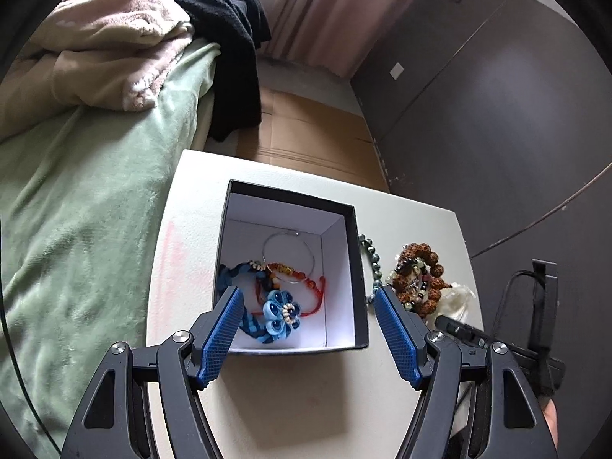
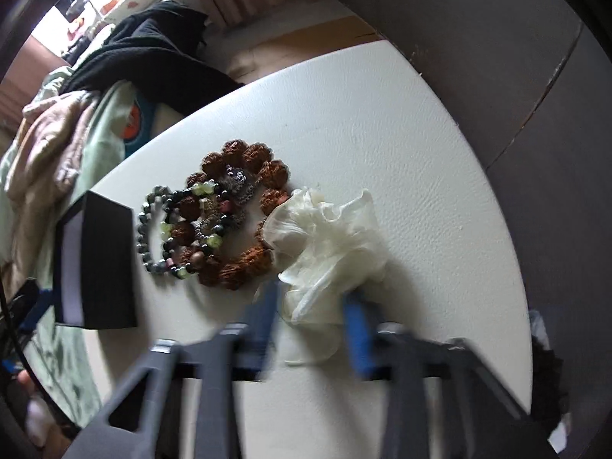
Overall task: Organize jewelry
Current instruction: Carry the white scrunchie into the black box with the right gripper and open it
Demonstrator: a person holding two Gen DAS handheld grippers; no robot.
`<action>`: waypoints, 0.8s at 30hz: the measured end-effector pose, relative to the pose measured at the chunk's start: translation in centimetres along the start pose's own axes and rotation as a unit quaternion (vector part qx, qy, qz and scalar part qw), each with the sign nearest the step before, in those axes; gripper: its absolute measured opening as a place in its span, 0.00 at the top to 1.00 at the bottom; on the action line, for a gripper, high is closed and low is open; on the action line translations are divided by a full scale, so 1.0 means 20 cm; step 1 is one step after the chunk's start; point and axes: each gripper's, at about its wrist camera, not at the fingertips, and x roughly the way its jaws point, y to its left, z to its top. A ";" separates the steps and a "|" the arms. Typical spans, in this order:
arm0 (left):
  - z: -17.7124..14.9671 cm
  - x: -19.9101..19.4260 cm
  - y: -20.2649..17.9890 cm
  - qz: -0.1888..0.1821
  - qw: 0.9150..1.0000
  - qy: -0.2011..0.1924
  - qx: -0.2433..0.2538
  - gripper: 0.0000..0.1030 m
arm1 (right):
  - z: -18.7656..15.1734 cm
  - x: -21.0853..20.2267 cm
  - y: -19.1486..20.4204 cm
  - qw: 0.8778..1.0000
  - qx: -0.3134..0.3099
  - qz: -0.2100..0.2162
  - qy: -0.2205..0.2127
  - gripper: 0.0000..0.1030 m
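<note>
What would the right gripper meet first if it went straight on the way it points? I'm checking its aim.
Probably the cream sheer scrunchie, lying on the white table between the blurred fingers of the right gripper; depth is unclear.

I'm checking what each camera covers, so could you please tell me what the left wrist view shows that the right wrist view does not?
Only the left wrist view looks inside the black, white-lined box: a blue fabric flower bracelet, a red cord bracelet and a thin wire hoop.
Only the right wrist view shows the whole cream sheer fabric scrunchie.
Both show the box, the brown knobbly seed-bead bracelet and the white table.
</note>
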 end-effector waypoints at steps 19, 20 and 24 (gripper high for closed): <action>0.03 -0.06 0.14 -0.006 0.999 -0.001 -0.049 0.25 | -0.02 -0.27 0.45 0.981 -0.064 0.169 -0.073 0.96; 0.03 -0.06 0.15 -0.003 0.999 0.003 -0.052 0.25 | -0.02 -0.24 0.49 0.982 -0.064 0.170 -0.058 0.96; 0.05 -0.06 0.20 0.004 0.998 0.009 -0.063 0.25 | 0.00 -0.21 0.60 0.983 -0.072 0.163 -0.033 0.96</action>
